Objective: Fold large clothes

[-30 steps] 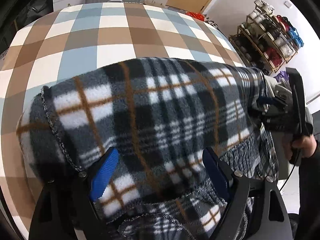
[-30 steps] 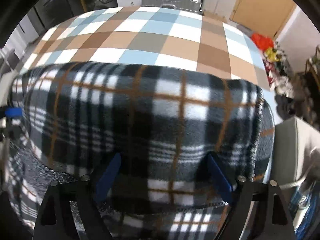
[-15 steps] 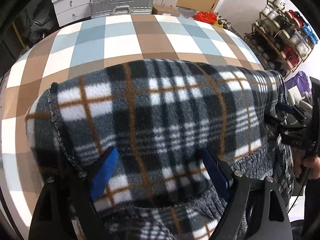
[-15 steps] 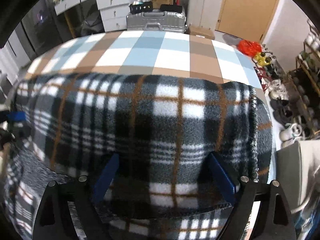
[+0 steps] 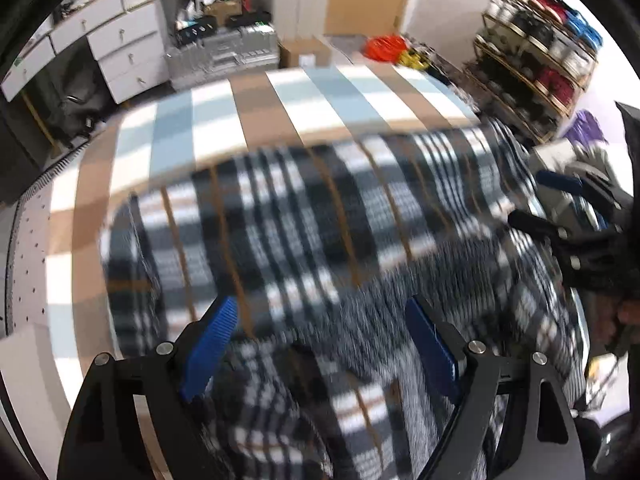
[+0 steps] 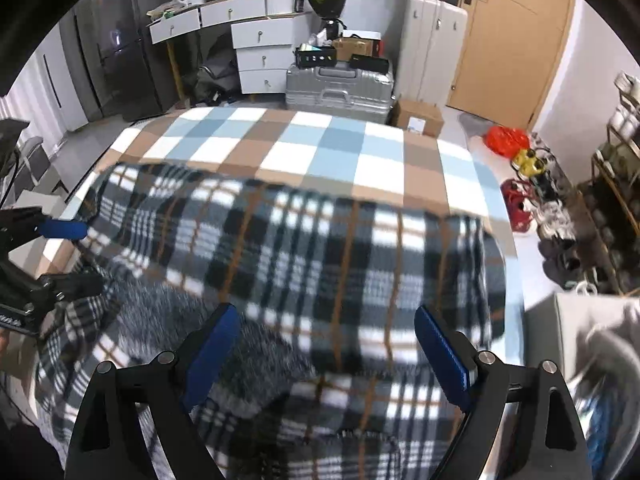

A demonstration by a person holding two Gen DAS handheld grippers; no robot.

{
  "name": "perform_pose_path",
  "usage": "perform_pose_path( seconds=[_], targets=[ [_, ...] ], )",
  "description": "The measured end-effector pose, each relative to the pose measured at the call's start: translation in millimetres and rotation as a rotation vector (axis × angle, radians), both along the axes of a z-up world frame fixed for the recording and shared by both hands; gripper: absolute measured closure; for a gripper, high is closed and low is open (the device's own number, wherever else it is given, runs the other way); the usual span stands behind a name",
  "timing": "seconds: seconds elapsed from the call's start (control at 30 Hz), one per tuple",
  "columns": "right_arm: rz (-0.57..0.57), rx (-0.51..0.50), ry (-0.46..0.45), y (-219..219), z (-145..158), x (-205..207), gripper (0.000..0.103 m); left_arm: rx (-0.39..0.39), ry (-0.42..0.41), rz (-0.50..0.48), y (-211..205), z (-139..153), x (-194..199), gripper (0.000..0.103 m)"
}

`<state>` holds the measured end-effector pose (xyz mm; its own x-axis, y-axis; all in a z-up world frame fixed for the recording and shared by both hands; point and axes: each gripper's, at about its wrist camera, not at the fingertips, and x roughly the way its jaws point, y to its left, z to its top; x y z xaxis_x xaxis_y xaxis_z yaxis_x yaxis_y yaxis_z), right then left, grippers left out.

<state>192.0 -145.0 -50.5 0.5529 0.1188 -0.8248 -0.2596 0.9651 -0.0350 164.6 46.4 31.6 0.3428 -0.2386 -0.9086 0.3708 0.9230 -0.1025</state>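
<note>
- One plaid fleece (image 6: 320, 264) lies folded on one checked table (image 6: 304, 148).
- Two grippers: left gripper (image 5: 320, 340) and right gripper (image 6: 324, 344), both spread wide above the fleece, gripping nothing.

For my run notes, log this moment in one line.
stage: fold laid | plaid fleece folded on checked table | left tool open | right tool open

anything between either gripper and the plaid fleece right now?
Nothing visible. The fleece lies directly under the open left gripper and open right gripper, spread on the checked cover. Contact can't be judged through the blur.
</note>
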Motion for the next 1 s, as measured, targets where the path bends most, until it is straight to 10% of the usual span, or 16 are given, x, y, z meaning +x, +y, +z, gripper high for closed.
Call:
perform_pose_path(
  seconds=[0.2, 0.4, 0.83, 1.0],
  targets=[
    [-0.078, 0.006, -0.012, -1, 4, 54, 0.013, 0.024, 0.053, 0.046, -21, -20, 52, 0.02],
    [-0.16, -0.148, 0.14, -27, -61, 107, 0.012, 0.002, 0.142, 0.107, -20, -61, 78, 0.009],
    [-0.115, 0.003, 0.029, -57, -35, 70, 0.013, 0.037, 0.008, 0.038, 10, -26, 47, 0.002],
    [-0.097, -0.086, 0.113, -58, -72, 69, 0.011, -0.015, 0.045, 0.118, 54, -46, 63, 0.002]
  ],
)
